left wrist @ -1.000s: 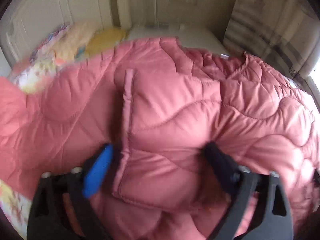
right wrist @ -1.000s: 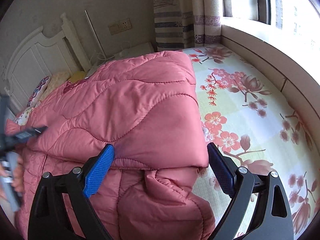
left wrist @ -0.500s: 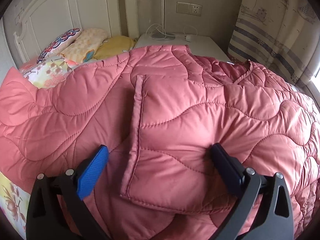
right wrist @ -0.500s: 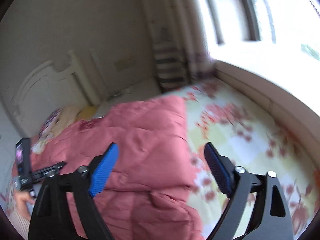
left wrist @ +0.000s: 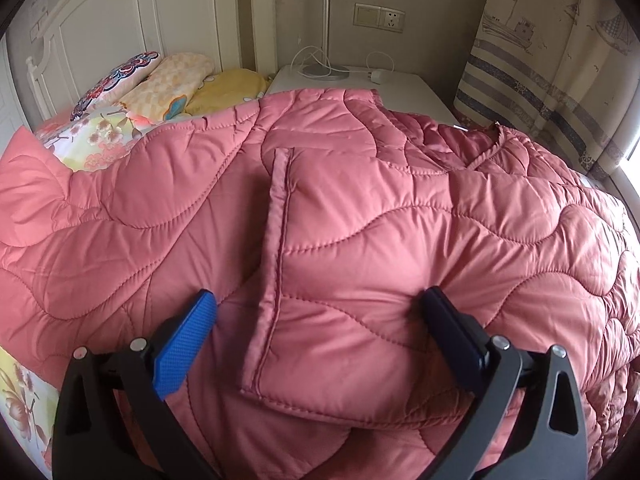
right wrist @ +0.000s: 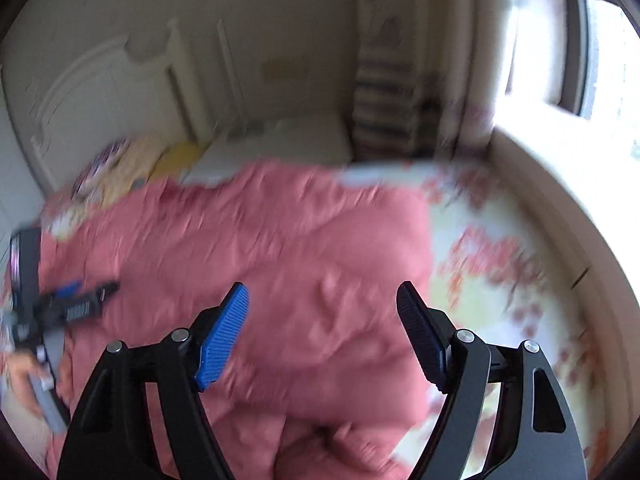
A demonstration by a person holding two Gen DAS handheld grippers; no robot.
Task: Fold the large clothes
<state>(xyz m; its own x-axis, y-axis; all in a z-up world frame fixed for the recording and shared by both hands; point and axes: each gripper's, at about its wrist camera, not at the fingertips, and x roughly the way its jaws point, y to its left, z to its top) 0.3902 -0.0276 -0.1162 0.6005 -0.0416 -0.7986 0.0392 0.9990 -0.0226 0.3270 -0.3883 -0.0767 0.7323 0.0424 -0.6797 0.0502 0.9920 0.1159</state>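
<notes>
1. Nearest the left-wrist lens: left gripper (left wrist: 320,316), jaws set wide, both pads pushed against a raised fold of the pink quilted coat (left wrist: 360,240). Whether they actually pinch it cannot be told.
2. Between those jaws: a folded panel of the coat with a stitched edge band (left wrist: 272,264) running from near to far, tilted slightly; the panel's near corner lies just in front of the jaws.
3. Right-wrist view, blurred: right gripper (right wrist: 322,326) above the coat (right wrist: 280,280), jaws apart, nothing between them, clear of the fabric.
4. Coat spreads across the floral bed sheet (right wrist: 500,272), long axis running toward the headboard (left wrist: 120,20); neckline (left wrist: 492,148) at the far end.
5. Far: pillows (left wrist: 168,80), white nightstand (left wrist: 400,88), wall socket (left wrist: 378,16), striped curtain (left wrist: 540,60) with printed boats. No legible writing.
</notes>
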